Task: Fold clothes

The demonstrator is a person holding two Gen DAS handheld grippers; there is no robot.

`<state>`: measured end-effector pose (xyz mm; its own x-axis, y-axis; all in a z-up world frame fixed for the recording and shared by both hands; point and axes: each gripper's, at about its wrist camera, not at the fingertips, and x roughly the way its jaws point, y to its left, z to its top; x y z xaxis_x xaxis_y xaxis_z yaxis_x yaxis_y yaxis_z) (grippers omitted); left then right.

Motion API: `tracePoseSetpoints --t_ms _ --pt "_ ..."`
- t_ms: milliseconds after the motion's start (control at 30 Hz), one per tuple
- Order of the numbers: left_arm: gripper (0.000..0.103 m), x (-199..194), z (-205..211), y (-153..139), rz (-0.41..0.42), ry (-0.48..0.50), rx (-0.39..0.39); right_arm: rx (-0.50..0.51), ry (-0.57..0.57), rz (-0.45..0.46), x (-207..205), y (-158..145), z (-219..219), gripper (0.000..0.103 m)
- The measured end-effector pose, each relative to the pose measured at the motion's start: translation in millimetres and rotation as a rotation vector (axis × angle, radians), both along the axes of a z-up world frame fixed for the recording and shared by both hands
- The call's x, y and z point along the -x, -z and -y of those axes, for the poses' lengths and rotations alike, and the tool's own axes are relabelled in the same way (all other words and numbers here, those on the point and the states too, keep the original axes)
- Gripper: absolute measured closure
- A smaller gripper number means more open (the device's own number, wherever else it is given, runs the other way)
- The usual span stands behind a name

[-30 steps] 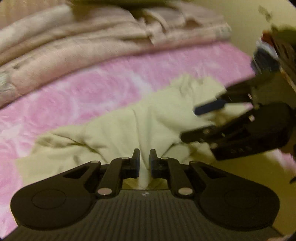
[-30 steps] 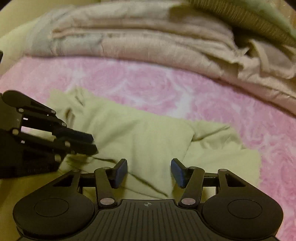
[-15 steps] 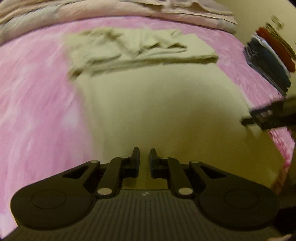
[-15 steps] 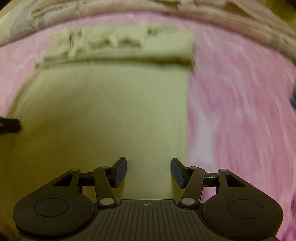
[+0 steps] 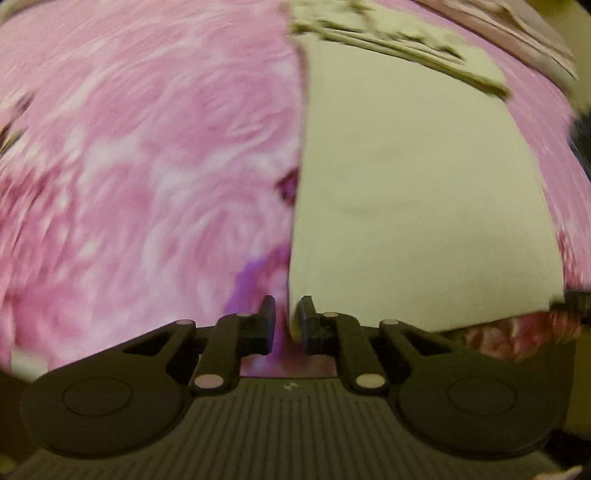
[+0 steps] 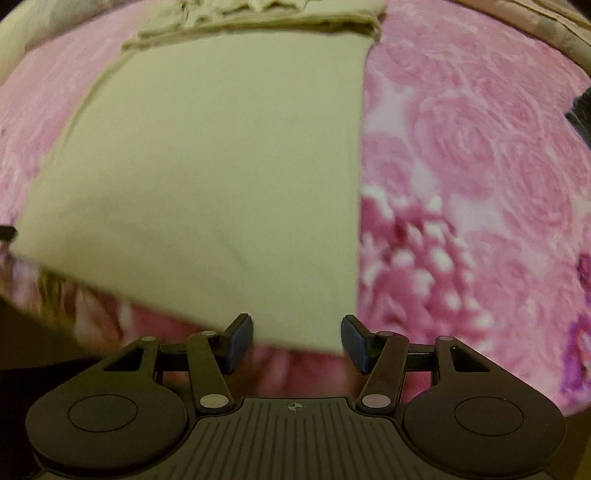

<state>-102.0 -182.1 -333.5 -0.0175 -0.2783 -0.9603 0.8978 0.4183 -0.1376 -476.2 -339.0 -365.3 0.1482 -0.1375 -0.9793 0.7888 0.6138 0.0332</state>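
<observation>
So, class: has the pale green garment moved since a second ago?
Yes. The pale green garment has been pulled out flat from a crumpled heap, its near edge drawn away from the beige bedding along the pink blanket.

Smooth matt cloth garment (image 6: 207,177) on fuzzy blanket (image 6: 472,155).

Pink floral blanket (image 5: 147,155) motion-blurred; dark object (image 6: 581,110) cut off by right edge, unidentifiable.

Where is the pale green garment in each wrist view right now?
Left wrist: the pale green garment fills the right half, its near left corner at the hand-held gripper's fingertips.
Right wrist: it fills the left and centre, its near right corner between the open jaws.
Shared landmark: the garment's bunched far end, at top.
</observation>
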Motion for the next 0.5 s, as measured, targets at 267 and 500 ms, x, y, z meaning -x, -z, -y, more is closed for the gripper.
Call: tracePoseSetpoints --t_ms 267,500 --pt "0.088 67 -28 -95 0.078 -0.106 -0.005 -0.042 0.099 0.127 68 -66 -16 0.045" --pt "0.073 121 -24 -203 0.100 -0.111 0.170 0.053 0.065 0.287 66 -172 -19 0.018"
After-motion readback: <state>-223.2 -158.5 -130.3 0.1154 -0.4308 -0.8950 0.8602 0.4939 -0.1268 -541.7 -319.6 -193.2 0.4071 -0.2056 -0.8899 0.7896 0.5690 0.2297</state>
